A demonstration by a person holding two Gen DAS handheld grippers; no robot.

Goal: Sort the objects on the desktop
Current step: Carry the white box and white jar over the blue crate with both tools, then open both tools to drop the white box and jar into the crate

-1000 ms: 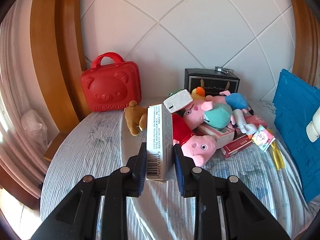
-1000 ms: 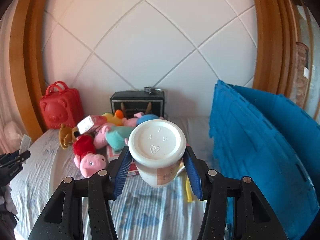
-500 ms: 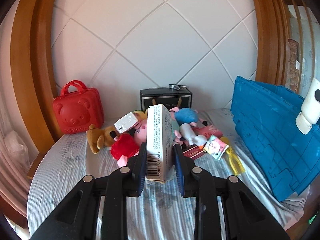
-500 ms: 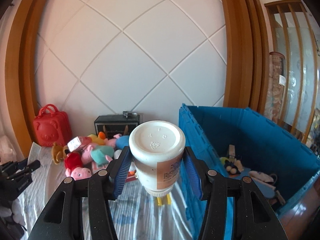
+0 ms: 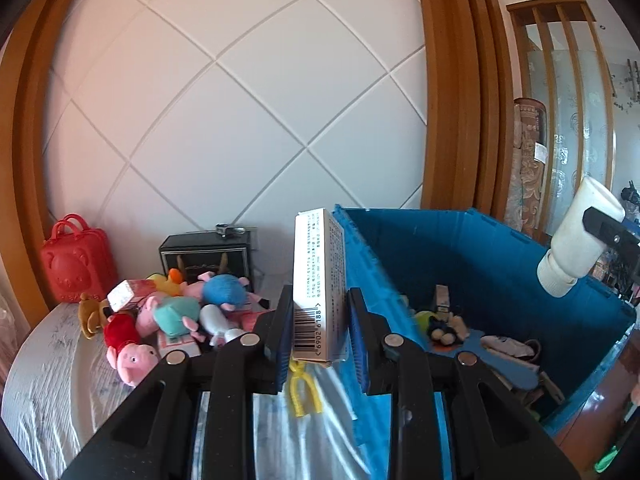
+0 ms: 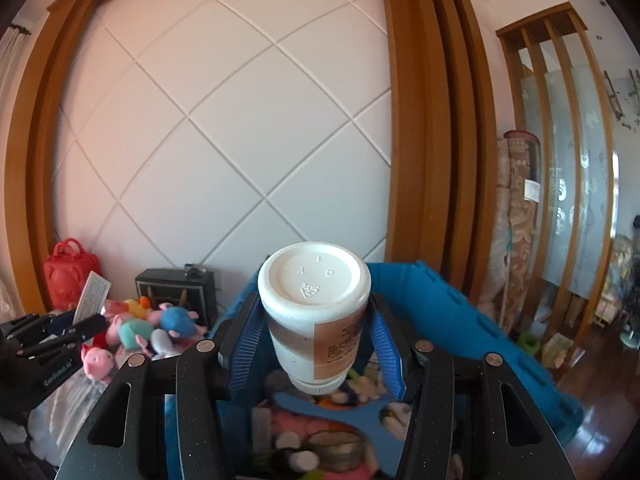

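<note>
Right wrist view shows the right gripper clamped on a white bottle above the blue crate, while the left gripper pinches a tall white carton at the crate's near rim, so both seem mid-carry, with lowering and releasing inside next

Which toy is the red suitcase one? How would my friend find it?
Start at the big white diamond-patterned wall panel and look down to its bottom left corner, on the grey-covered table. There the small red plastic suitcase stands upright, left of the soft-toy pile. Only it is hard, has handles and a bear face.
</note>
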